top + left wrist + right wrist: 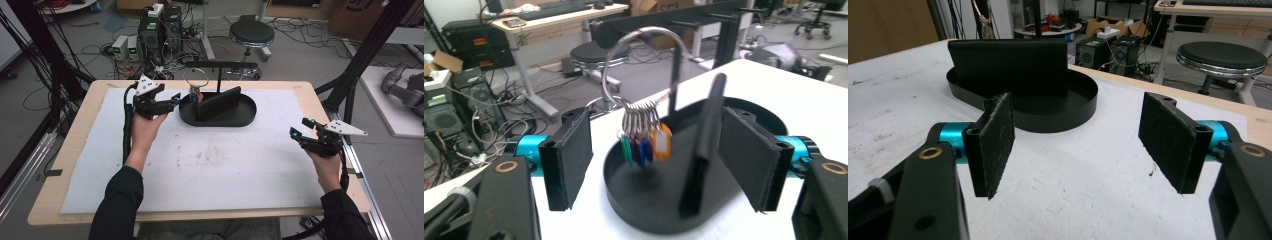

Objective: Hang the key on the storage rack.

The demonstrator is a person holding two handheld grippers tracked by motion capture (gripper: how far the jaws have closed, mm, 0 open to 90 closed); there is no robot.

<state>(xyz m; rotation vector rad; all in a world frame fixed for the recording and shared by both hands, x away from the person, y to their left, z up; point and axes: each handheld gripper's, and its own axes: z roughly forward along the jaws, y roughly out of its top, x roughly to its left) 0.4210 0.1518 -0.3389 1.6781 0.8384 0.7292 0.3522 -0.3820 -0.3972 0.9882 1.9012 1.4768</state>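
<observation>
The left hand-held gripper [172, 100] hovers over the rear left part of the wooden worktop [75, 130], which is covered by a white foam sheet [225, 165]. Its jaws stand apart with nothing between the pads, pointing at the left end of a black oval tray [235, 120] just beside them. In the left gripper view, a large metal ring [644, 65] hangs above the tray, carrying a bunch of small coloured plastic key tags [644, 145], green, blue and orange among them. The ring seems to hang from a thin black T-shaped stand [220, 67] rising behind the tray; the exact hook point is blurred. Inside the tray a flat black rectangular panel [218, 102] stands upright on its edge, running along the tray's length. Well to the right, near the worktop's right edge, the right hand-held gripper [302, 128] is held low over the foam, jaws wide apart and empty, well apart from the tray. A round black stool [251, 34] stands on the floor beyond the worktop.
</observation>
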